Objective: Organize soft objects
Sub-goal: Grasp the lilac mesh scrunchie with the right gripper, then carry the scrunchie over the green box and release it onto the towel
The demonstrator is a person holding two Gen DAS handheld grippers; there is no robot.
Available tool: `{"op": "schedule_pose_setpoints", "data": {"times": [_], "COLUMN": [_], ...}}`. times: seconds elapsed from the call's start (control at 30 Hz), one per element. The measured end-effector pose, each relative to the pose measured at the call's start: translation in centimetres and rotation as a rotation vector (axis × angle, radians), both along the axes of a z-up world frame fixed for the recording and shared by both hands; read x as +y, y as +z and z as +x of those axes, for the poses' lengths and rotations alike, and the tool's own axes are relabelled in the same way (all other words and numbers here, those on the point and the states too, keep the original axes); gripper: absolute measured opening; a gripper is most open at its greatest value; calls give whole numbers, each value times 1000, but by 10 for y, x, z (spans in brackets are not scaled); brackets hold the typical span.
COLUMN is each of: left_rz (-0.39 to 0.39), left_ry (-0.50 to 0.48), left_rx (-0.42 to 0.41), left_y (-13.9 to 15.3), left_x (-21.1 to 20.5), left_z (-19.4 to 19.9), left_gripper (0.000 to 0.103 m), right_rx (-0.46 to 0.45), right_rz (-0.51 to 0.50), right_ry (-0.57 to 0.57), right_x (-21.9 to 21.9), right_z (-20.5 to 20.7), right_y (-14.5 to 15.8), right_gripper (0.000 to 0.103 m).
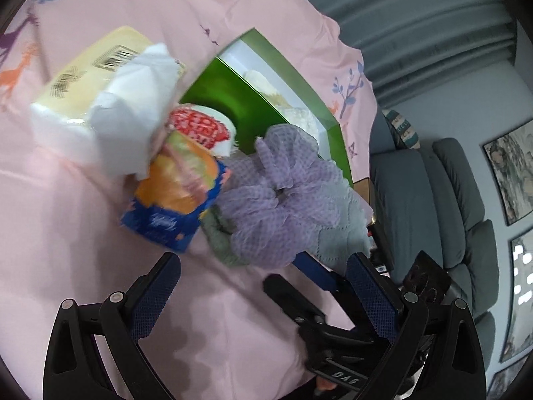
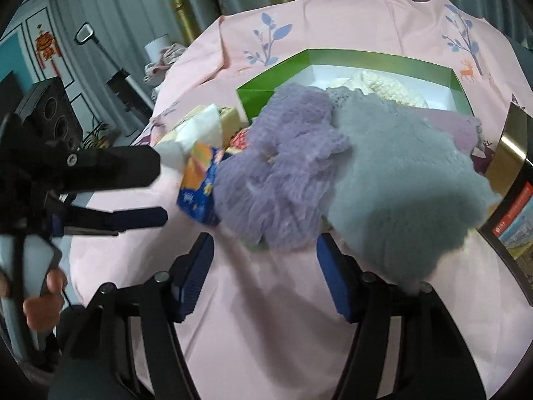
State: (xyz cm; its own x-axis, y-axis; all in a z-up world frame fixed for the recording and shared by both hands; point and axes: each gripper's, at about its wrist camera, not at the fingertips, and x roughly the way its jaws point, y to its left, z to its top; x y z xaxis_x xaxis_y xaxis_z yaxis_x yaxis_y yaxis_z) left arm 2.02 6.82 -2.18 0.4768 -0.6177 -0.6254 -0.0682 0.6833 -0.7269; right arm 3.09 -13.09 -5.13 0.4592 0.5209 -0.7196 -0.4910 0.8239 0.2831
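Note:
A purple mesh pouf (image 2: 279, 173) (image 1: 276, 196) lies on the pink cloth, beside a grey fluffy cloth (image 2: 399, 180) (image 1: 339, 230). Behind them is a green box (image 2: 260, 90) (image 1: 233, 100) with a cream fluffy item (image 2: 383, 86) inside. To the left are a yellow tissue pack (image 1: 100, 63), a blue and orange pack (image 1: 173, 200) (image 2: 200, 183) and a red-printed roll (image 1: 203, 126). My right gripper (image 2: 265, 260) stands open, its tips just short of the pouf's near edge. My left gripper (image 1: 263, 276) (image 2: 156, 193) is open over bare cloth near the blue pack, nothing between its fingers.
The pink tablecloth (image 1: 83, 233) drops off at the right edge towards a grey sofa (image 1: 433, 206). A gold and black box (image 2: 509, 153) stands at the table's right. A speaker (image 2: 50, 113) stands beyond the left edge. A person's hand (image 2: 43, 293) holds the left gripper.

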Motion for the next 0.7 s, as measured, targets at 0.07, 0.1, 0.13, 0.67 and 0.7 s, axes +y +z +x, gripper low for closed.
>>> {"op": "schedule_pose_setpoints", "data": {"times": [0.07,0.1,0.13,0.67,0.7], "left_rz": [14,35,43,-28,-47], "left_ry": [-12,-18,-18,7,-8], "left_rx": [-4,-10,-10,3,-4], "left_y": [-1,0,-1,-5,-3], "left_x": [-6,-11,-13,-15,-15], "left_z": [8,13,15,22,20], "left_gripper": [100,100,100,37,34], "right_rx": [9,18,25,8,-1], "right_rz": [-3,2,8,67,66], "right_ry": [-10,-12,-11,81,91], "right_x": [3,3,2,-9,-8], "right_z": [7,10,13,-9,-12], "right_y": [-3,-5,-7,10,14], "right_gripper": [62,60,54,12,12]}}
